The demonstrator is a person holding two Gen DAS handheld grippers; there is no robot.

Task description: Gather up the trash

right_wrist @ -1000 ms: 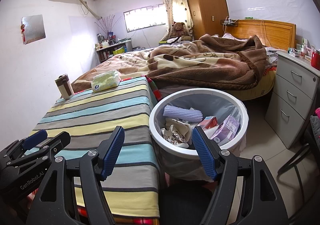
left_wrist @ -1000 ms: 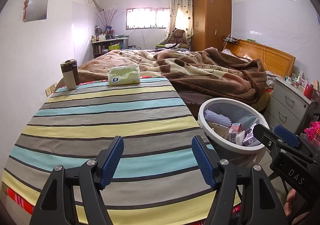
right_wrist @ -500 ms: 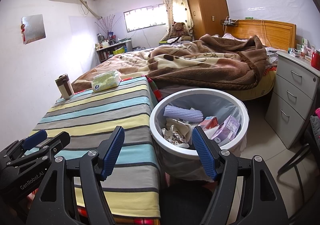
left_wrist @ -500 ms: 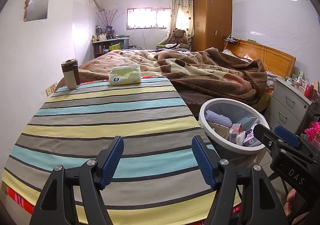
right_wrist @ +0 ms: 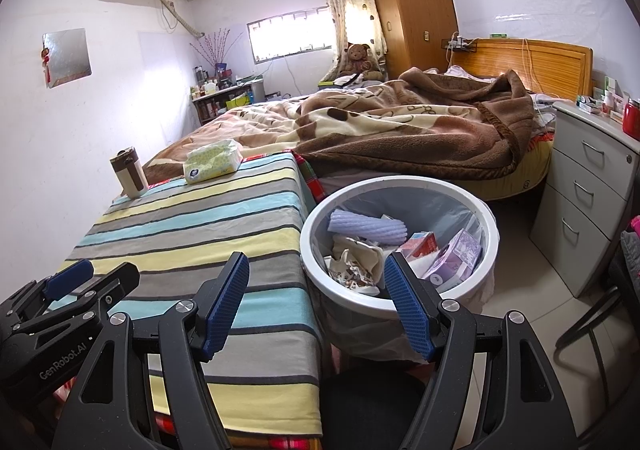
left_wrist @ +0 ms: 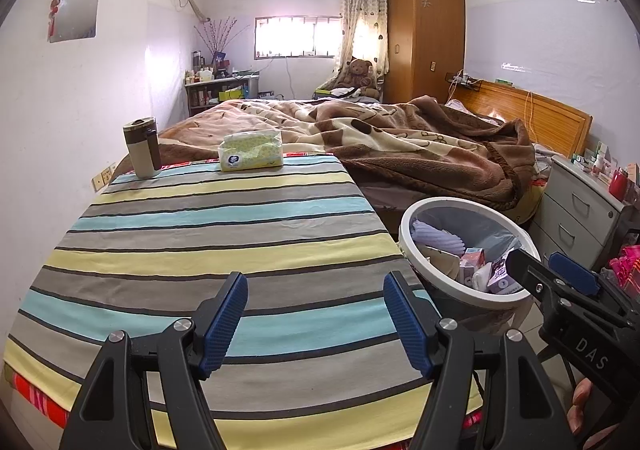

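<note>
We are holding our left gripper [left_wrist: 316, 314] wide open and empty over the near edge of the striped cloth-covered table [left_wrist: 208, 246]. A brown-and-cream tumbler [left_wrist: 142, 147] and a yellow-green tissue pack [left_wrist: 251, 150] are sitting at its far edge. Our right gripper [right_wrist: 316, 310], likewise spread and empty, is hovering beside the table's right edge, just before the white round trash bin [right_wrist: 486, 221]; only this view is showing the lilac ribbed roll [right_wrist: 366, 228] and cartons fully. Behind, a brown blanket [right_wrist: 420, 133] is covering the bed.

right gripper [left_wrist: 560, 282]: cut off by frame edge | trash bin [right_wrist: 400, 185]: base hidden behind gripper fingers | shelf items [left_wrist: 208, 73]: too small to identify
</note>
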